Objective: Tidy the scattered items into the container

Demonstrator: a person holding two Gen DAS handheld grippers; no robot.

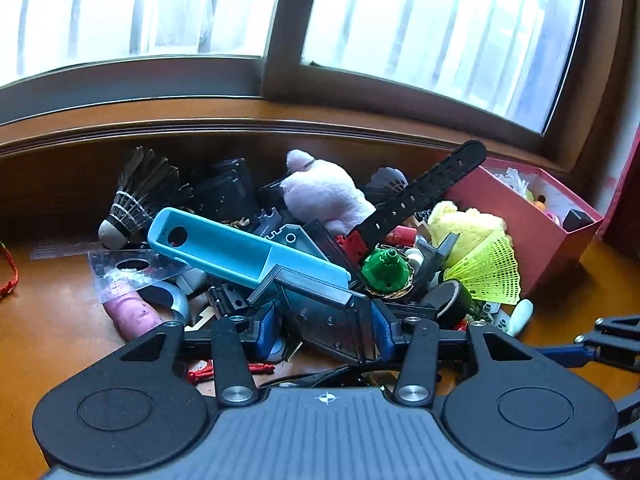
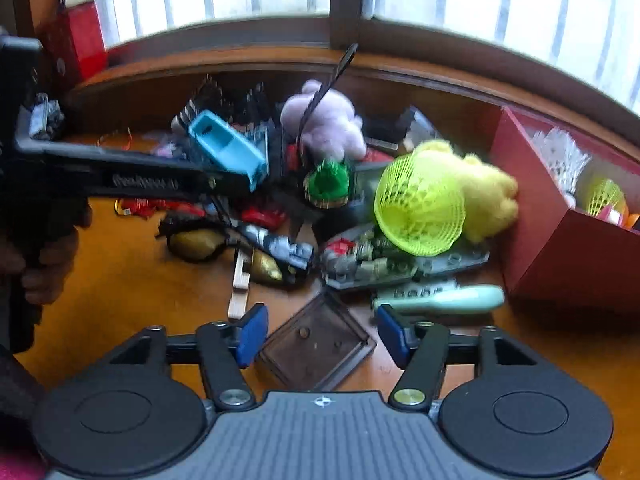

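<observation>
My left gripper [image 1: 325,330] is shut on a dark smoky plastic case [image 1: 320,312] at the near edge of the toy pile, one blue pad against each of its sides. The pile holds a teal case [image 1: 240,248], a black watch strap [image 1: 420,196], a pink plush [image 1: 324,192], a yellow plush [image 1: 468,224] and a green spinning top [image 1: 384,270]. My right gripper [image 2: 320,334] stands open over the wooden table. A brown see-through square lid [image 2: 316,344] lies flat between its pads, untouched. The red box [image 2: 560,240] stands at the right with several items inside.
A neon yellow shuttlecock [image 2: 420,204] leans on the yellow plush beside the red box [image 1: 560,248]. A mint green handle [image 2: 444,300] and grey brick models [image 2: 368,264] lie near the right gripper. A person's hand [image 2: 44,268] holds the left tool. A window sill runs behind the pile.
</observation>
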